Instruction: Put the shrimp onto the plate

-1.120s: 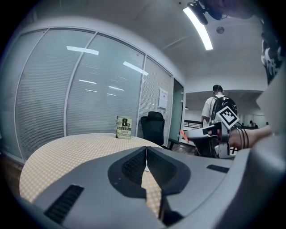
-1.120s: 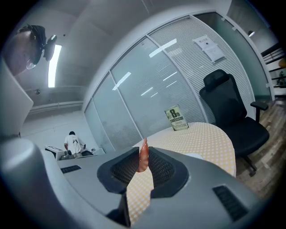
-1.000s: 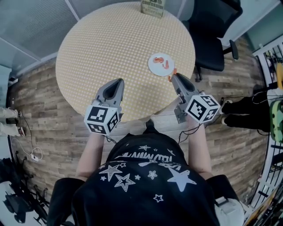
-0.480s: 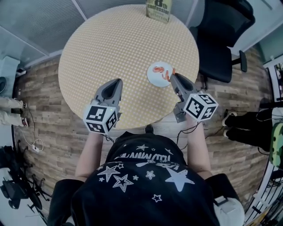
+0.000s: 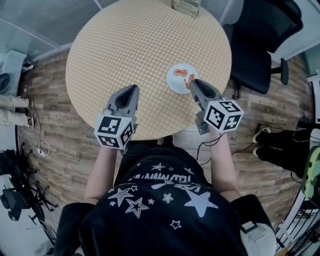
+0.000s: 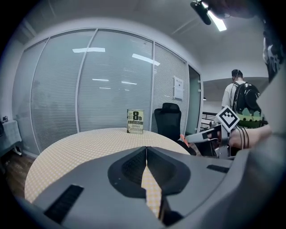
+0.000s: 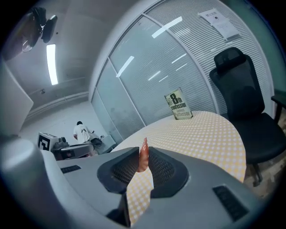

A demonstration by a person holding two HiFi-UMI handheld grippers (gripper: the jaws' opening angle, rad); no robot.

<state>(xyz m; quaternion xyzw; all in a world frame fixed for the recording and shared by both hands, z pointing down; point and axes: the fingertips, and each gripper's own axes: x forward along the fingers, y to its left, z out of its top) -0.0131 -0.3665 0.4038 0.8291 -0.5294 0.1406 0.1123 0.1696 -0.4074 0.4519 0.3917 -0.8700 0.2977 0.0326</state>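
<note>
Right gripper (image 5: 192,83) grasps one shrimp (image 7: 143,157) at the rim of the plate (image 5: 173,84), near the right edge of the desk (image 5: 130,45). Left gripper (image 5: 132,90) is clenched and empty over the near edge.

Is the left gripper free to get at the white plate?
Probably yes: only bare table lies between left gripper and plate, though the right gripper, holding a shrimp, sits at its rim.

Two shrimp (image 5: 180,72) (image 7: 143,155), one plate (image 5: 176,85), one book (image 5: 186,6), one table (image 5: 135,45), one chair (image 5: 260,45), two tools (image 5: 133,88) (image 5: 193,83)
</note>
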